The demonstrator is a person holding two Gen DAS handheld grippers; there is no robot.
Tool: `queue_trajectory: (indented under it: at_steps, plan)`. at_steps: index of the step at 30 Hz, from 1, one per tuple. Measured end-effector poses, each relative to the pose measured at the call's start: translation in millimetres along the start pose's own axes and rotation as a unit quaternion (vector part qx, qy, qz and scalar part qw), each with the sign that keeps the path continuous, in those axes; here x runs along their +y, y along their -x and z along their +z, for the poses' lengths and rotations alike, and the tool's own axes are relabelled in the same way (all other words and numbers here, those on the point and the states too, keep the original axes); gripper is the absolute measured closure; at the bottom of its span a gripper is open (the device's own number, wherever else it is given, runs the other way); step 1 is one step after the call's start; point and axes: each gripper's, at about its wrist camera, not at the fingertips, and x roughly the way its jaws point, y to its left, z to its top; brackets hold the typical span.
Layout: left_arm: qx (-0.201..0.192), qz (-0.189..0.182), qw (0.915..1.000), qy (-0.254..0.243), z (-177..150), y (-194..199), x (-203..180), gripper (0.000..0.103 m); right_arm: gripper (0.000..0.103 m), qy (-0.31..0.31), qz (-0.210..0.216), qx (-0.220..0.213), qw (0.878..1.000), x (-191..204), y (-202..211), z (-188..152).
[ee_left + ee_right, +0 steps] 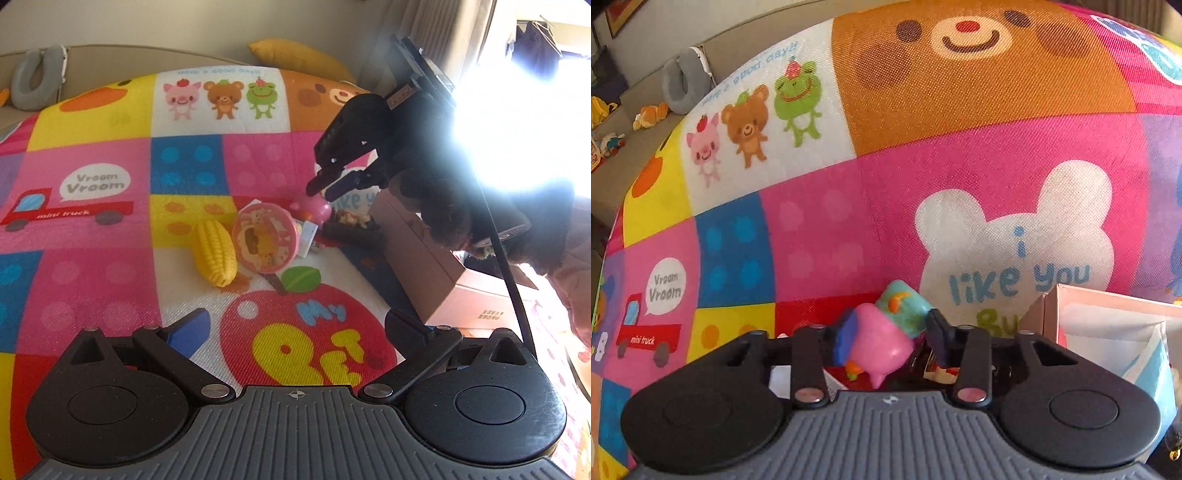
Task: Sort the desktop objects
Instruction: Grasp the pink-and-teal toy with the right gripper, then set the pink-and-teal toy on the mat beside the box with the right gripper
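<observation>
A pink toy figure with a teal top [886, 338] sits between the fingers of my right gripper [888, 332], which are closed against its sides. In the left wrist view the right gripper [325, 190] hangs just above the pink toy [314, 208] at the back of the toy pile. A yellow toy corn cob [214, 253] and a round pink tin with a cartoon lid [264, 240] lie beside it. My left gripper [295, 325] is open and empty, low over the colourful play mat [110, 166], in front of the pile.
A pink cardboard box [443, 273] stands open at the right of the mat; it also shows in the right wrist view [1108, 317]. A small dark tray with bits [351, 227] and a white card [308, 238] lie behind the tin. Window glare whitens the upper right.
</observation>
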Motion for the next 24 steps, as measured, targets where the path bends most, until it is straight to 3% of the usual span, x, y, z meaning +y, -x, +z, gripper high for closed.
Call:
queue_trajectory:
  at_steps: [3,6,8,9,10,13,16,21,24]
  plan:
    - [-0.001,0.004,1.0,0.005,0,0,1,0.0,0.093,0.004,0.001,0.004,1.0,7,10,-3]
    - [-0.002,0.012,0.9999,-0.002,-1,0,-2,0.0,0.089,0.011,0.004,0.002,1.0,11,15,-6]
    - [-0.002,0.017,0.9998,-0.011,-1,-1,-4,0.0,0.062,-0.002,-0.011,-0.005,1.0,10,12,-3]
    - [0.0,0.021,0.9997,-0.014,-1,-1,-6,0.0,0.044,-0.009,-0.02,-0.011,1.0,9,9,-2]
    - [0.003,0.025,0.9995,-0.017,-1,-2,-6,0.0,0.04,-0.013,-0.033,-0.018,0.999,10,1,2]
    - [0.014,0.03,0.9992,-0.022,0,-5,-8,0.0,0.045,-0.017,-0.045,0.002,0.999,10,-25,10]
    - [0.017,0.029,0.9992,-0.02,-1,-5,-7,0.0,0.05,-0.005,-0.047,-0.007,0.999,14,-20,6]
    - [0.018,0.025,0.9995,-0.009,0,-6,-4,0.0,0.05,0.011,0.014,-0.063,0.998,10,63,-16]
    - [0.02,0.026,0.9994,-0.01,0,-6,-4,0.0,0.05,0.054,0.027,-0.095,0.994,8,124,-54]
